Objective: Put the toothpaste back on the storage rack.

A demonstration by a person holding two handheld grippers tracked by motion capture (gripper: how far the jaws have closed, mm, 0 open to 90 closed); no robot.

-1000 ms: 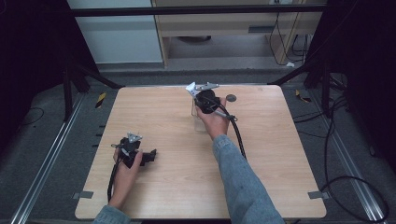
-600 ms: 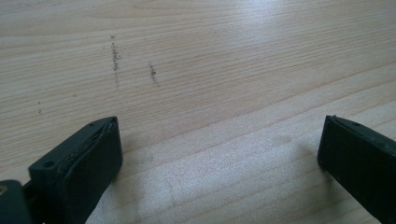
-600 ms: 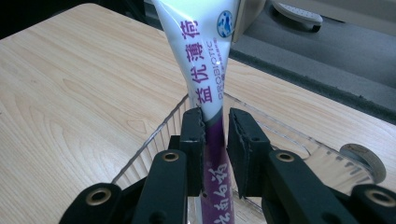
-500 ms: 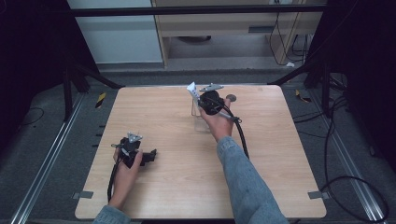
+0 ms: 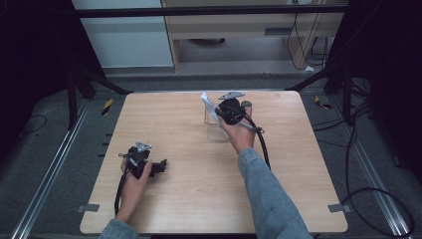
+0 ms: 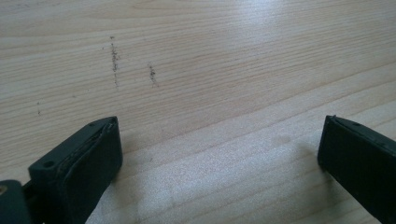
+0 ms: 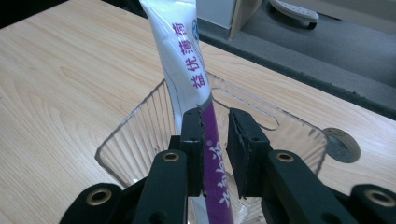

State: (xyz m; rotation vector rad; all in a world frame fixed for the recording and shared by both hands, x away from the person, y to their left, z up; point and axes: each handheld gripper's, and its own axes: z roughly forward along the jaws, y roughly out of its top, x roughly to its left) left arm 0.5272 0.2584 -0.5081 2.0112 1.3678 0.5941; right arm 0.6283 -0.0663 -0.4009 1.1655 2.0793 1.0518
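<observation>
A: What's the right gripper [image 7: 215, 140] doing rn?

B: I'm holding it over the clear cup [image 7: 140, 126], near the far side of the table [image 5: 189, 199]. Its jaws are nearly closed and they're pinching a toothpaste tube [image 7: 180, 51]. The tube is white up top w/ purple writing, and purple lower down where my pads are squeezing it.

A: Is the tube standing straight?

B: No, it's leaning. The top end is tipping away from me and sticking up past the cup's rim. The bottom end is going down inside the cup. I can't tell if it's touching the bottom.

A: Where's the cup sitting?

B: On the wood, btw the middle and the far edge. From the high view you can see the cup [image 5: 215, 125] just left of my right gripper [image 5: 230, 110], w/ the tube [image 5: 209, 105] poking up at a slant. The cup has ribbed see-through walls. There's a round grey hole [image 7: 341, 145] in the tabletop just past it.

A: And the left gripper [image 5: 144, 162]?

B: I'm resting it low at the near left part of the table, well apart from the cup. Its jaws are standing wide open and nothing is btw them, just bare wood w/ a few small dark marks [image 6: 114, 58].

A: Cables?

B: A black cable [image 5: 261, 144] is running from the right gripper back along my sleeve [image 5: 271, 199].
</observation>
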